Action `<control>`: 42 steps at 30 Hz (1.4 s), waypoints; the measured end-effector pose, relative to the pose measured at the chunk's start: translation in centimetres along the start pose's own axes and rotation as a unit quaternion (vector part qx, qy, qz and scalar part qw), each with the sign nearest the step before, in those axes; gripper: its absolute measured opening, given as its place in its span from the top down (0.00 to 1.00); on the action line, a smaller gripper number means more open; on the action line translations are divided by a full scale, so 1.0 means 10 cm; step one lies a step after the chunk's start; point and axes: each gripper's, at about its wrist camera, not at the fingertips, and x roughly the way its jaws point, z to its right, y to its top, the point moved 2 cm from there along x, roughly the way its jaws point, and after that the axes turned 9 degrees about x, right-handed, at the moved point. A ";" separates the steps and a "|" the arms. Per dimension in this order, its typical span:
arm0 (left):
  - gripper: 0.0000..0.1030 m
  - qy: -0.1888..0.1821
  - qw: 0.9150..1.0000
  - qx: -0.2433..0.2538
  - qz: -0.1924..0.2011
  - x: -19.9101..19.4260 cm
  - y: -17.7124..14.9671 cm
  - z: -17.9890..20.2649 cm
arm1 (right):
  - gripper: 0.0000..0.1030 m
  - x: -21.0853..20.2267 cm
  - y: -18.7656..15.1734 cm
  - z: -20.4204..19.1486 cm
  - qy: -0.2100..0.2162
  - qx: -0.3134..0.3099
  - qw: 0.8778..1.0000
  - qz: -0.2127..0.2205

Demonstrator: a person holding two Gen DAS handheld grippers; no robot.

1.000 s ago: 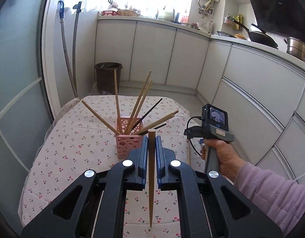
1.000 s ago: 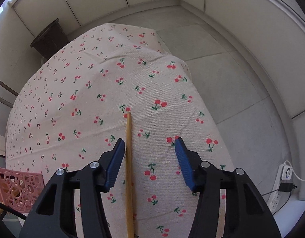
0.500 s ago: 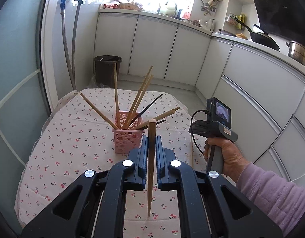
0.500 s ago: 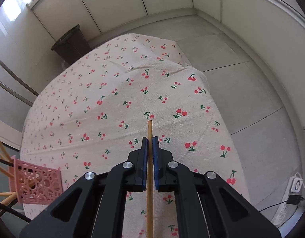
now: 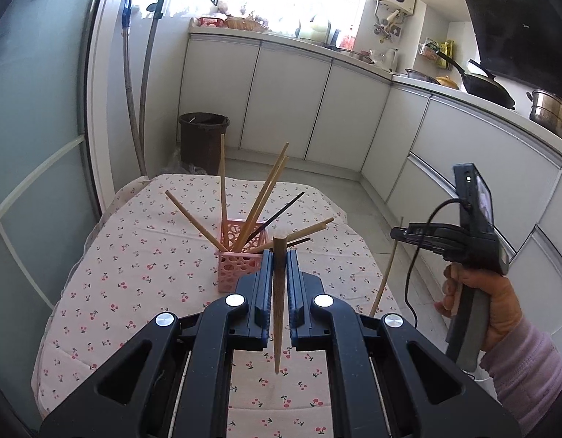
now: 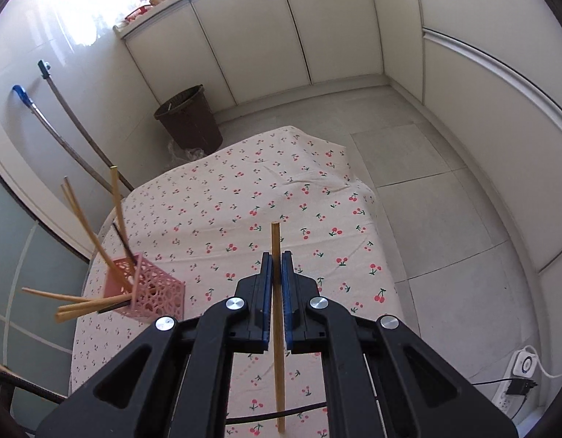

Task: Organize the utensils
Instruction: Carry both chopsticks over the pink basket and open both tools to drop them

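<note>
Left gripper [image 5: 279, 255]: jaws pressed together on a wooden chopstick [image 5: 278, 303], which stands near-vertical between the pads — blunt end above the fingertips, tapered tip hanging free over the cherry-print tablecloth [image 5: 134, 273]. Whether the tip touches the cloth cannot be told; it ends in front of the gripper body.

Right gripper [image 6: 276, 255]: jaws closed on a second chopstick [image 6: 278, 328], thin and pale, running past both ends of the blue pads. Its lower end sits near the bottom edge of the right wrist view, over a dark cable [image 6: 281, 410]; contact with the cloth unclear. In the left wrist view this same stick [image 5: 386, 266] appears slanted beside the table edge, its held section hidden behind the left gripper's frame. The right hand [image 5: 485, 306] grips the handle; sleeve cut off at the frame corner.

Pink perforated holder [image 5: 240, 255] stands on the tablecloth just beyond the left fingertips, its lower right corner hidden by them. Chopsticks in the holder [image 5: 222, 189] fan outward — mostly wood, at least one dark. In the right wrist view the holder [image 6: 149, 288] sits at far left, well apart from the right gripper; several sticks run out of frame there.

Brown bin [image 6: 189, 124] on the floor past the table.
</note>
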 end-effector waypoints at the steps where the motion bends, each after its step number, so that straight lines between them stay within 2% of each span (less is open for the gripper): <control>1: 0.93 0.000 1.000 -0.005 -0.001 0.00 0.01 -0.02 | 0.95 -0.09 -0.03 -0.04 0.008 -0.006 1.000 0.004; 7: 0.93 0.005 1.000 -0.019 0.012 -0.13 0.06 -0.12 | 0.95 -0.57 -0.16 -0.27 0.056 -0.023 0.998 0.033; 13: 0.93 0.013 0.999 -0.026 0.027 -0.23 0.19 -0.20 | 0.95 -0.96 -0.09 -0.41 0.085 -0.020 0.993 0.081; 18: 0.93 0.017 0.997 -0.038 0.058 -0.31 0.52 -0.26 | 0.95 -1.16 0.13 -0.44 0.109 -0.003 0.988 0.111; 26: 0.93 0.038 0.990 -0.029 0.131 -0.44 1.13 -0.23 | 0.95 -1.54 0.45 -0.57 0.142 -0.003 0.976 0.162; 30: 0.93 0.043 0.987 -0.022 0.156 -0.41 1.33 -0.19 | 0.95 -1.66 0.58 -0.67 0.154 -0.008 0.971 0.183; 33: 0.93 0.050 0.986 -0.014 0.157 -0.29 1.39 -0.16 | 0.95 -1.68 0.65 -0.74 0.159 -0.013 0.968 0.192; 42: 0.93 0.078 0.989 -0.027 0.126 0.20 1.39 -0.27 | 0.95 -1.54 0.71 -0.80 0.163 -0.008 0.969 0.188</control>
